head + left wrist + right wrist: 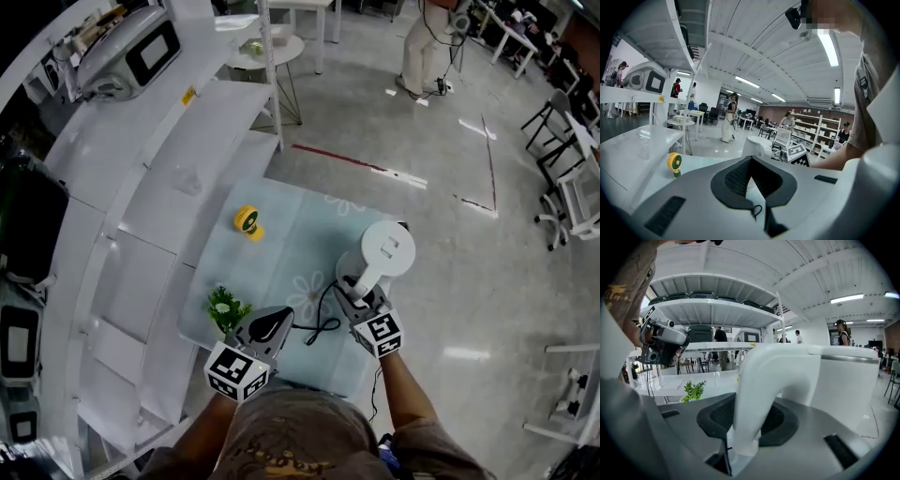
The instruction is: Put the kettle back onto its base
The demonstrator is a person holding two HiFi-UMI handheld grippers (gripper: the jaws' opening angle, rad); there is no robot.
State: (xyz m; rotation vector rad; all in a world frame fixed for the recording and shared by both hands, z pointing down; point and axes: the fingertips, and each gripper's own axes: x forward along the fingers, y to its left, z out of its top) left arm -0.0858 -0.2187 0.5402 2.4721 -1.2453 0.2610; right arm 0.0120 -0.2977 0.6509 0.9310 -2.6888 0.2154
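Right hand-held gripper (367, 298) is clamped on the handle (759, 380) of the white kettle (386, 249). Kettle is upright at the right edge of the cloth-covered surface (300, 234). Can't tell what's under it. Black cord (323, 314) lies just left of the kettle. Left hand-held gripper (267, 326) is further left of the kettle, jaws together at the tips, nothing between them. Green plant (225, 307) is beside it. Yellow fan (247, 222) is well left of the kettle.
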